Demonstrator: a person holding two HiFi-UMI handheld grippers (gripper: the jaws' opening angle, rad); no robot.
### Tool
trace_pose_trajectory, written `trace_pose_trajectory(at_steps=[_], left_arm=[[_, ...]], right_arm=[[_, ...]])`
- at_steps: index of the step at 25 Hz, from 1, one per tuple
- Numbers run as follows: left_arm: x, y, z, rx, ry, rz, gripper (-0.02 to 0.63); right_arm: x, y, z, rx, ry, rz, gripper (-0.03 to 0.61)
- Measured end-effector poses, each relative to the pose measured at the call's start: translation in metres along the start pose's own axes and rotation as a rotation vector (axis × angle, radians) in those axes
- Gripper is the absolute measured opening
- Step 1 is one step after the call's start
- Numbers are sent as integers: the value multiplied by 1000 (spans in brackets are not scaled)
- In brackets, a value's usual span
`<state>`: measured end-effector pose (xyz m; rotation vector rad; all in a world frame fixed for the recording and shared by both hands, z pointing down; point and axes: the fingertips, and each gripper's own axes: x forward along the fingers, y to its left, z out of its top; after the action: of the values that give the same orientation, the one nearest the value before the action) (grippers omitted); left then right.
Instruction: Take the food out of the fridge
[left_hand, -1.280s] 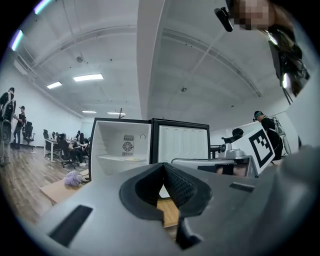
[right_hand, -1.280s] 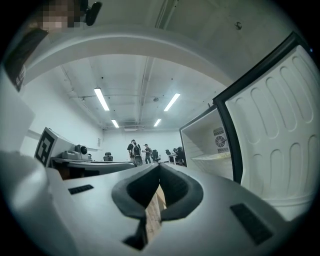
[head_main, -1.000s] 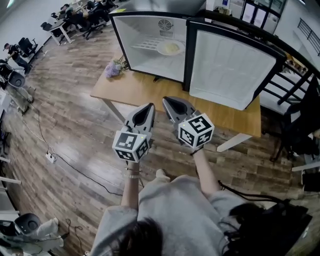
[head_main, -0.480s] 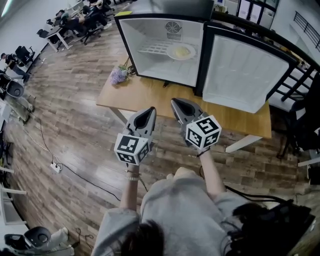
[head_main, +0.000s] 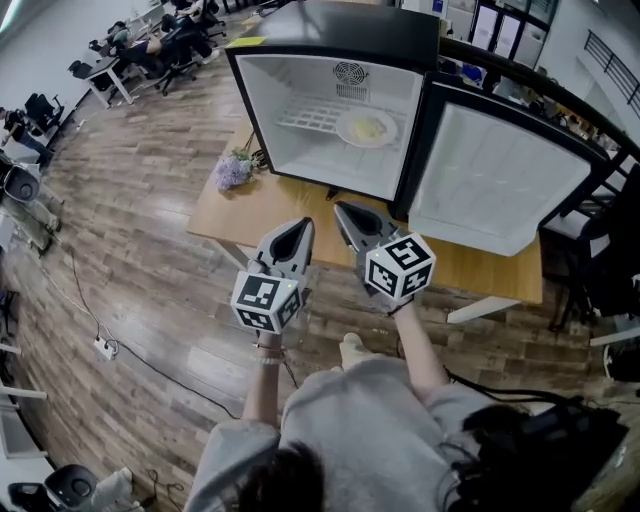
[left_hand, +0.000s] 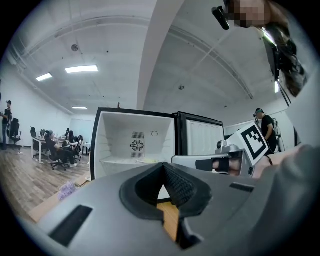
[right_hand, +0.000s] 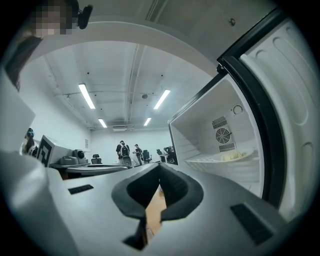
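A small black fridge (head_main: 330, 30) stands open on a wooden table (head_main: 300, 205), its door (head_main: 500, 180) swung out to the right. Inside, a white plate of pale yellow food (head_main: 367, 128) rests on the wire shelf; it also shows as the plate (left_hand: 144, 160) in the left gripper view and the plate (right_hand: 232, 157) in the right gripper view. My left gripper (head_main: 300, 226) and right gripper (head_main: 342, 210) hover side by side at the table's near edge, pointing level at the fridge, well short of it. The left gripper (left_hand: 163, 167) and right gripper (right_hand: 159, 167) are both shut and empty.
A bunch of purple flowers (head_main: 233, 170) lies on the table's left end beside the fridge. Office desks with seated people (head_main: 150, 40) are far left. A cable and power strip (head_main: 105, 347) lie on the wooden floor. Dark chairs and a railing (head_main: 600, 200) stand at the right.
Both grippers have moved forward together toward the fridge, which now looks nearer and larger. Their jaws have stayed shut and empty.
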<state>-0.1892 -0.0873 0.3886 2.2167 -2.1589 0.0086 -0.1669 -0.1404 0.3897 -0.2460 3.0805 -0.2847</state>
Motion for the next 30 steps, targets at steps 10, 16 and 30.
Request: trace_pose_trajectory(at_steps=[10,16,30], left_arm=[[62,30,9,-1,-8,-8,8],[89,31,6,-9,3,-29,8],[139,51,-7,-14,66,-202,8]], right_arm=[[38,-46,14,8,5,7,8],[41,-72,12,61,1,-20,8],[54,-119,7,270,-70,-188,9]])
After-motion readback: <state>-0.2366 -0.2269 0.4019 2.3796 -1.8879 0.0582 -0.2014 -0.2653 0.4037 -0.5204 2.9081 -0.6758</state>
